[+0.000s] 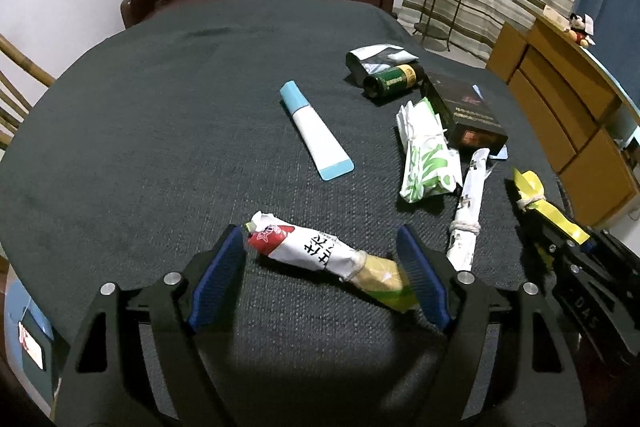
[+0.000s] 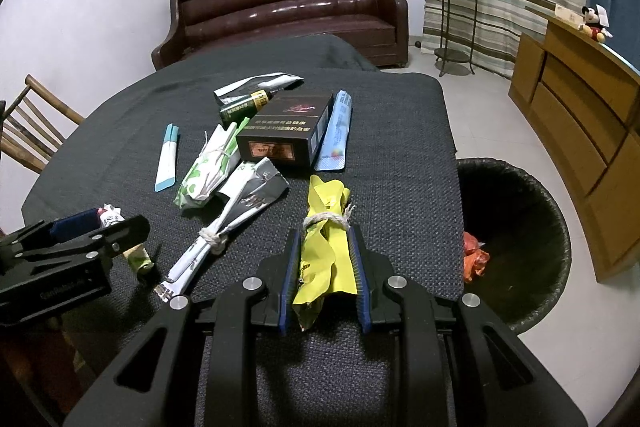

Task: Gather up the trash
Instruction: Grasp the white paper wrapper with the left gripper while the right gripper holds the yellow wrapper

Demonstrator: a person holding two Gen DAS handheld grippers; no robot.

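Right gripper (image 2: 325,267) is clamped on the yellow wrapper (image 2: 324,247), so it's pick-up done w/ the drop still to come; next move calls for carrying it off the table (image 2: 400,131) edge to the bin (image 2: 520,239), just beside the table. Left gripper (image 1: 320,267) stands wide, straddling the red-white wrapper (image 1: 320,255) lying crosswise betw. its pads, not squeezed yet.

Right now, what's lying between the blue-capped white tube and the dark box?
A green-and-white wrapper bundle tied with string lies between the tube and the dark box, touching the box's near corner; the right wrist view shows it.
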